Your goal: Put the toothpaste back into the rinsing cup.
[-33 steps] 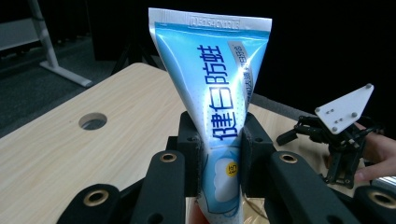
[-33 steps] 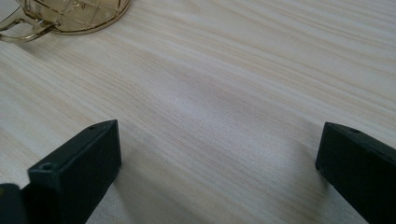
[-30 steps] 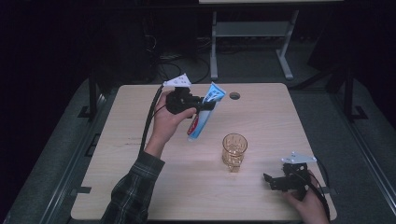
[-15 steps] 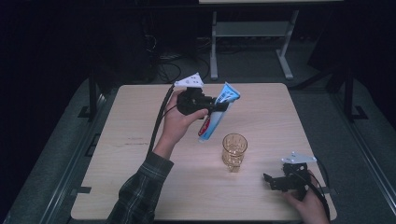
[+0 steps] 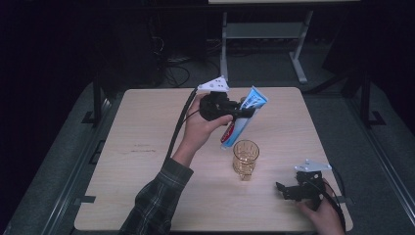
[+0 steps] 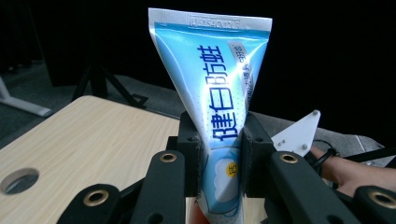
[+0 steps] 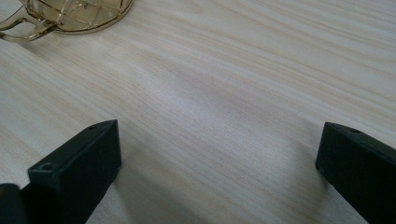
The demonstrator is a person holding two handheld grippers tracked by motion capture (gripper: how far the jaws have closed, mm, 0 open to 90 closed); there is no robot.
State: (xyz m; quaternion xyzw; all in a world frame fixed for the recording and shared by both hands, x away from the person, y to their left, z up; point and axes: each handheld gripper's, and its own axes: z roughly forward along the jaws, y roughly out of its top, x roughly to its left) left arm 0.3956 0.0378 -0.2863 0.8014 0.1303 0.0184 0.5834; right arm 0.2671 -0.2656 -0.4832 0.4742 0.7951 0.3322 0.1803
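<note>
A blue and white toothpaste tube hangs tilted in the air, its red cap end low over the amber glass cup. My left gripper is shut on the tube's middle; in the left gripper view the tube rises between the pads with its flat crimped end up. My right gripper rests low at the table's front right, to the right of the cup. Its jaws stand wide apart over bare wood, with the cup's base and handle at the top left.
The light wooden table has a round cable hole near its far edge. Dark floor, cables and a white metal stand lie beyond the table. Table edges are close to my right gripper.
My left gripper has carried the toothpaste tube to the right and a little up, so its cap end now hangs just above the cup. The right gripper has stayed put.
</note>
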